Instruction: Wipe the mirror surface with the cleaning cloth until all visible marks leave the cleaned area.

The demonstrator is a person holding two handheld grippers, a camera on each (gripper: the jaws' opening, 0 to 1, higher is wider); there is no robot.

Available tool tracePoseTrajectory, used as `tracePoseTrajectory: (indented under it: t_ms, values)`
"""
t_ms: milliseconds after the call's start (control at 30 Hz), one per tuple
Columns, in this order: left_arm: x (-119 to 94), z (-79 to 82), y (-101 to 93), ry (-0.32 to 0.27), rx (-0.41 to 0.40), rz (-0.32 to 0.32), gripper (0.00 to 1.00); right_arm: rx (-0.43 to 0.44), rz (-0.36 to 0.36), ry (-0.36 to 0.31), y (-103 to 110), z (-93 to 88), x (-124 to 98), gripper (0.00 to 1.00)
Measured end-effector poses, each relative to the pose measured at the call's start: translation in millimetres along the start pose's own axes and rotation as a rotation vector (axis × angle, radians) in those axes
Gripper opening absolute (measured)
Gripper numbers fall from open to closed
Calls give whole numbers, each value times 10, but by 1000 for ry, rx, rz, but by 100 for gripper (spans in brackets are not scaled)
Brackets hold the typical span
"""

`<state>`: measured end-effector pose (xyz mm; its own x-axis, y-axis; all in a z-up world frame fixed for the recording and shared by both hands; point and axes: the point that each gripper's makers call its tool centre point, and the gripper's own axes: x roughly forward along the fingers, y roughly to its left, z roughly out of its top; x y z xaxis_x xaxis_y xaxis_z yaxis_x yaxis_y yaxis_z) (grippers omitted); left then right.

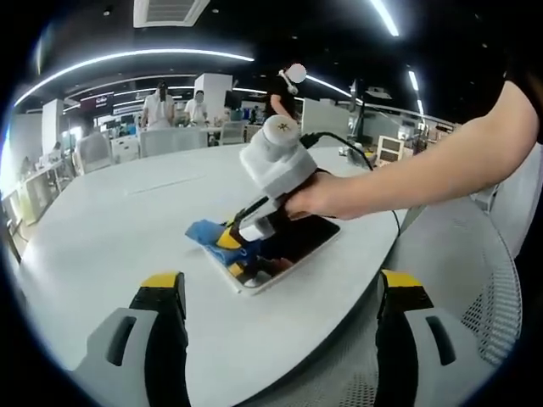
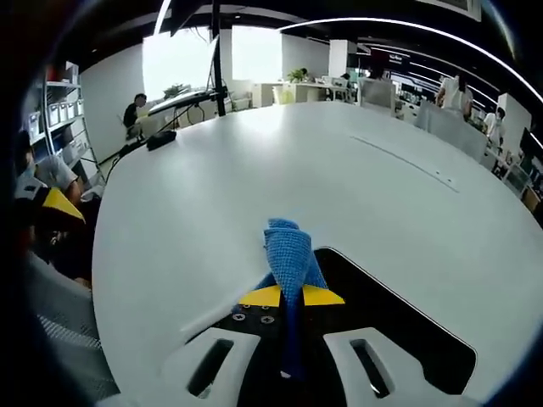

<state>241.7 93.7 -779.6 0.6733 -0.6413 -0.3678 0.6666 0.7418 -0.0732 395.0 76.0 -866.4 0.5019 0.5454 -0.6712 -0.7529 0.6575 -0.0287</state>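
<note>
A dark mirror [image 1: 297, 242] in a white frame lies flat on the white table [image 1: 110, 220], near its front edge. A person's hand holds my right gripper [image 1: 231, 242] over the mirror's left end, shut on a blue cleaning cloth [image 1: 206, 231] that rests at the mirror's edge. In the right gripper view the cloth [image 2: 288, 250] sticks out forward between the yellow tips of the right gripper [image 2: 291, 295], over the mirror [image 2: 390, 318] and the table beyond. My left gripper [image 1: 280, 292] hangs back from the mirror, its jaws wide open and holding nothing.
The table's curved front edge [image 1: 339, 314] runs just below the mirror. A grey mesh chair [image 1: 484, 288] stands at the right. A black cable [image 1: 356, 153] trails over the table behind the hand. Several people [image 1: 161, 106] and desks stand far back.
</note>
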Motion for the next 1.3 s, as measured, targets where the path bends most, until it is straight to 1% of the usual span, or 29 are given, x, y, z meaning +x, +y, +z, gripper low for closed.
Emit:
tracePoseTrajectory:
  t_ms: [400, 500, 600, 1033, 1300]
  values:
    - [-6, 2, 11, -1, 1, 2, 92, -20, 28, 10, 125, -36, -59, 0]
    - [-6, 9, 15, -6, 3, 3, 93, -21, 27, 11, 117, -36, -52, 0]
    - [-6, 3, 12, 0, 5, 2, 93, -42, 25, 16, 112, -34, -46, 0]
    - [-7, -14, 5, 11, 6, 2, 93, -28, 36, 12, 64, -51, -40, 0]
    - [-8, -10, 7, 7, 6, 4, 93, -29, 30, 17, 36, -84, -92, 0]
